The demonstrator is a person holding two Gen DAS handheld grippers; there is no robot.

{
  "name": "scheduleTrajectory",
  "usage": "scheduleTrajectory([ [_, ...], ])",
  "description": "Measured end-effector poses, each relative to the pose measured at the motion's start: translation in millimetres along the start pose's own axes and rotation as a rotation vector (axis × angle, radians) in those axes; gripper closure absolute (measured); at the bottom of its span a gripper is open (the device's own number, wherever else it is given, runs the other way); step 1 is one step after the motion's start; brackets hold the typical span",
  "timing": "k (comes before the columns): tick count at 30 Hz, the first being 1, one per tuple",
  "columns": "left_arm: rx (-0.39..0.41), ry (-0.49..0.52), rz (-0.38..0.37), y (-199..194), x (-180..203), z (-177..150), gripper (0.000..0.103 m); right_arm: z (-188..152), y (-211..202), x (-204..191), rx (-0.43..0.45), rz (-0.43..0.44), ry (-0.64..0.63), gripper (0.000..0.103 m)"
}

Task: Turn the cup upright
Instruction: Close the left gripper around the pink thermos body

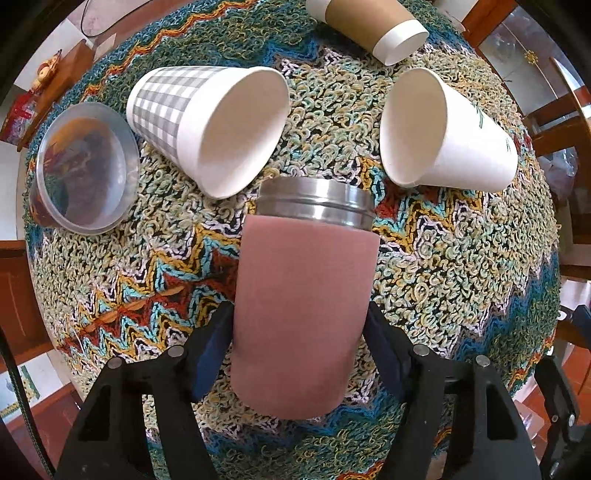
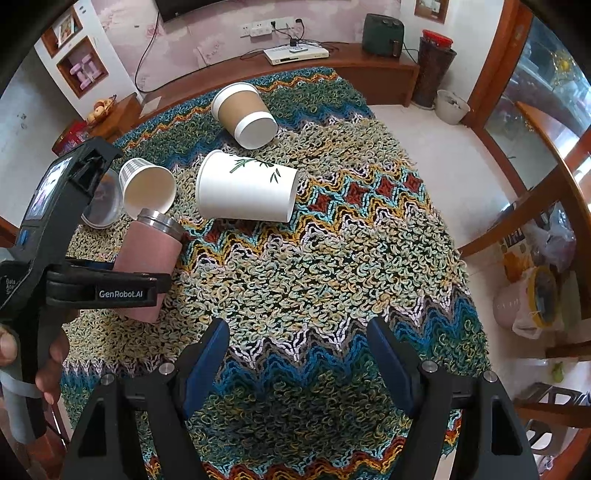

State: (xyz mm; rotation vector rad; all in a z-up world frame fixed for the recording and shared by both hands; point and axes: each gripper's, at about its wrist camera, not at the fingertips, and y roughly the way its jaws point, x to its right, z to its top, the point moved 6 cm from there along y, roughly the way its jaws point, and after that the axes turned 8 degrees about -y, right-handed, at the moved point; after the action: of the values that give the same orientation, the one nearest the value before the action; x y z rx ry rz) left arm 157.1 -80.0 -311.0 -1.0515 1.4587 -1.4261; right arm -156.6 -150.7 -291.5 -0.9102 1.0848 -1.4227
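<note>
My left gripper [image 1: 299, 332] is shut on a pink tumbler [image 1: 299, 306] with a steel rim, gripping its lower body; the steel rim points away from me, tilted over the rug. It also shows in the right wrist view [image 2: 147, 254], held by the left gripper [image 2: 110, 284]. Paper cups lie on their sides: a grey checked cup [image 1: 207, 125] [image 2: 147, 184], a white cup with a bamboo print [image 1: 443, 129] [image 2: 247, 188], and a brown-sleeved cup [image 1: 369, 26] [image 2: 243, 114]. My right gripper [image 2: 295, 350] is open and empty above the rug.
A woven zigzag rug [image 2: 332, 266] covers the table. A clear plastic container [image 1: 85, 166] lies at the left by the checked cup. A wooden cabinet [image 2: 332, 66] with a set-top box stands behind. Chairs and bags sit at the right.
</note>
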Motion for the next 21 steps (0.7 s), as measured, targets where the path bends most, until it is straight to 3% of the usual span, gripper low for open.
scheduleTrajectory([
  [12, -0.012, -0.018, -0.007, 21, 3, 12, 0.032, 1, 3, 0, -0.003, 0.009, -0.001, 0.026],
  [21, -0.01, -0.09, -0.025, 7, -14, -8, 0.032, 0, 1, -2, 0.001, 0.019, -0.012, 0.026],
])
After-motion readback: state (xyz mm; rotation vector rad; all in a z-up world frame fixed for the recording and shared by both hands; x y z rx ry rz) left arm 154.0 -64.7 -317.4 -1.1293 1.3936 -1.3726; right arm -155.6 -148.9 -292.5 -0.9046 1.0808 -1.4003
